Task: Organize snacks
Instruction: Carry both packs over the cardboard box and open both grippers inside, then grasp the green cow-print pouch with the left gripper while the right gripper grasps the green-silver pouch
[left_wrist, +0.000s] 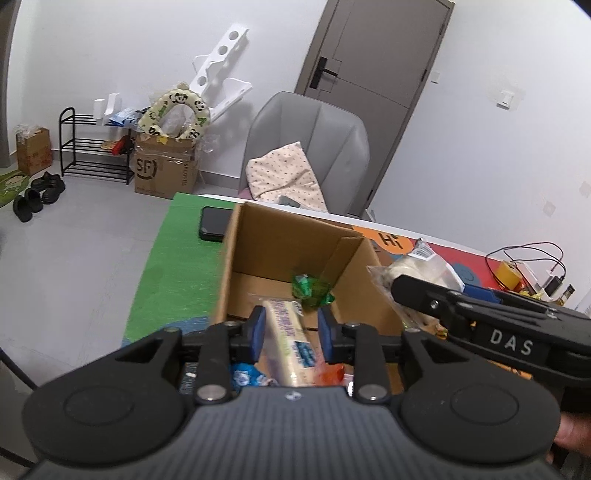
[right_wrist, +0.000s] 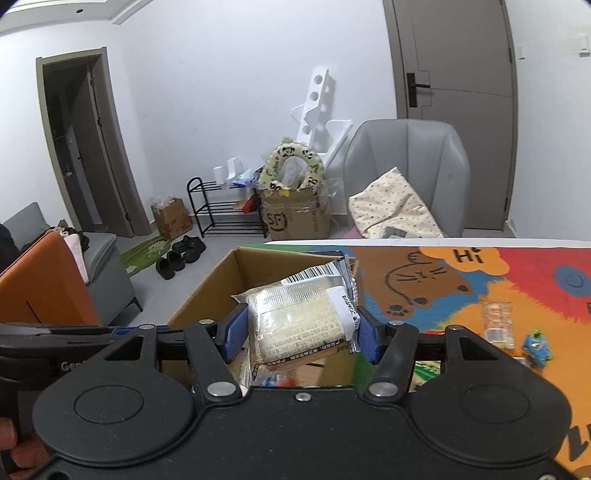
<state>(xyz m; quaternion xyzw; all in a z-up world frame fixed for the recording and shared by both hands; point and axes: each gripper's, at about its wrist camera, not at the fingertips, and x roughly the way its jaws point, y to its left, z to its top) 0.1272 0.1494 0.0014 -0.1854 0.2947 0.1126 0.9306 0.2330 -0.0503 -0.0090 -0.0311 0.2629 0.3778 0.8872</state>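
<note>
An open cardboard box stands on the table's mat; it also shows in the right wrist view. Inside lie a long pale snack pack, a green wrapped candy and other wrappers. My left gripper hangs over the box, its blue pads apart on either side of the long pack. My right gripper is shut on a clear packet of pale cake over the box's edge; that packet also shows in the left wrist view.
A black phone lies on the green mat left of the box. A clear snack pack and a small blue-green toy lie on the colourful mat. A grey chair with a cushion stands behind the table.
</note>
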